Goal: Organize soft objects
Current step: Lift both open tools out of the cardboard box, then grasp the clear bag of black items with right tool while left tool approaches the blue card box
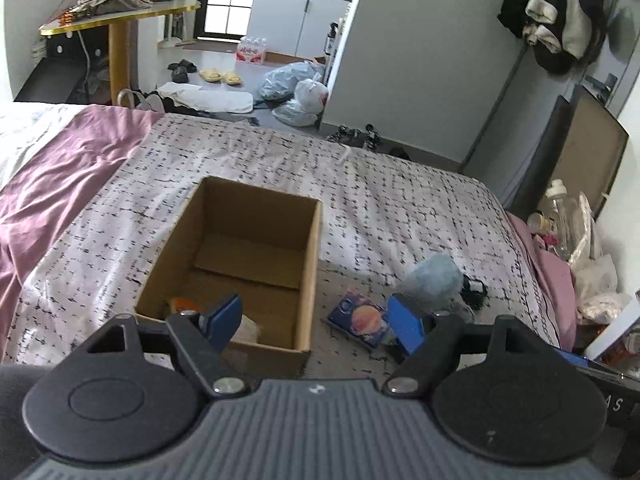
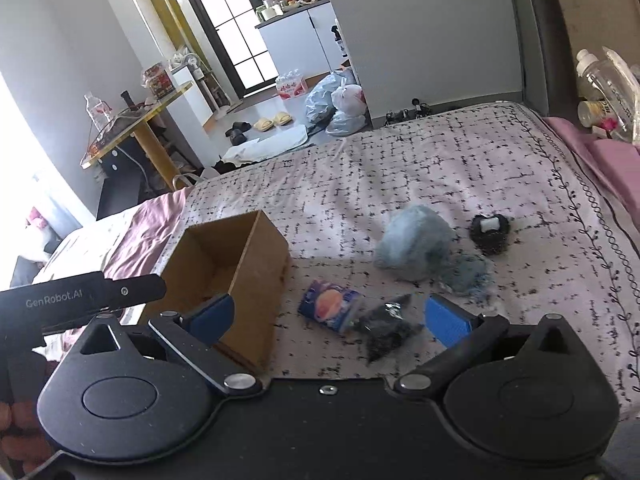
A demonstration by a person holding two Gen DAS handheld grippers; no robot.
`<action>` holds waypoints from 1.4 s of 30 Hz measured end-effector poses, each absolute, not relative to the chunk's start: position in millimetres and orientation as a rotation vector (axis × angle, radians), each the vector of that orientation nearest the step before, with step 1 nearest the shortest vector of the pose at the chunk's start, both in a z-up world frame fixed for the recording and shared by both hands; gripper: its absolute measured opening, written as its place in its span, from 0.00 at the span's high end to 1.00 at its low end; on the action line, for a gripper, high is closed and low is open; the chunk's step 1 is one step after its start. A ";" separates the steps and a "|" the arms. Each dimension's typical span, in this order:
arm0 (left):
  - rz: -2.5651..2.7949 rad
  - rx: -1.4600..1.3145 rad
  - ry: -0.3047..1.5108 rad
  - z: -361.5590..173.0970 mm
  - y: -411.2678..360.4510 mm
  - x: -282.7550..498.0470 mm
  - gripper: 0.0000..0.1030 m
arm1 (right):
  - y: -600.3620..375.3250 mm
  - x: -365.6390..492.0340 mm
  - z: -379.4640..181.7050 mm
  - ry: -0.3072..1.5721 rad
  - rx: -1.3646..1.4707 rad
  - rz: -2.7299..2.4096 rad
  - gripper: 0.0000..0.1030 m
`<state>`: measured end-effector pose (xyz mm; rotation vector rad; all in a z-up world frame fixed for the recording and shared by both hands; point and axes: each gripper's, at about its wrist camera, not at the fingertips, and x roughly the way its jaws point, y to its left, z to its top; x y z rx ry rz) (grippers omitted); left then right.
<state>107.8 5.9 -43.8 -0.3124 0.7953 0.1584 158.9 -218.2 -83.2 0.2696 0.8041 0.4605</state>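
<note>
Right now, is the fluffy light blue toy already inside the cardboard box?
No, the light blue toy lies on the bed cover, apart from the cardboard box and to its right.

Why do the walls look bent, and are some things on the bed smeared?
Left wrist view: the fisheye lens bows the walls; the cardboard box looks sharp. Right wrist view: same bending, the window glares white, and the snack packet looks blurred.

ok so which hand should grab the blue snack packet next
Right, probably. The right gripper is open with the snack packet almost between its fingers, beside the box. The left gripper is open too, but sits over the box's near corner, with the packet off to one side.
</note>
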 end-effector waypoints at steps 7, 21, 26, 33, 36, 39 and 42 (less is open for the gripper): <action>0.130 -0.319 0.821 -51.3 -9.6 114.1 0.13 | -236.1 157.7 -93.5 0.822 0.282 0.449 0.00; 0.104 -0.332 0.874 -71.5 -37.2 141.2 0.00 | -252.4 172.7 -133.1 0.885 0.345 0.436 0.00; 0.149 -0.357 0.873 -80.2 -40.6 152.4 0.00 | -250.0 183.4 -149.0 0.914 0.386 0.434 0.06; 0.163 -0.395 0.906 -95.9 -45.3 169.6 0.02 | -248.1 200.2 -176.4 0.973 0.480 0.437 0.12; 0.180 -0.423 0.920 -104.9 -46.4 176.5 0.03 | -246.4 206.4 -186.1 0.997 0.508 0.441 0.12; 0.187 -0.435 0.934 -114.2 -49.1 183.6 0.03 | -245.5 213.5 -195.5 1.025 0.547 0.446 0.16; 0.206 -0.451 0.941 -121.9 -51.2 188.8 0.03 | -243.4 219.1 -204.1 1.051 0.574 0.445 0.16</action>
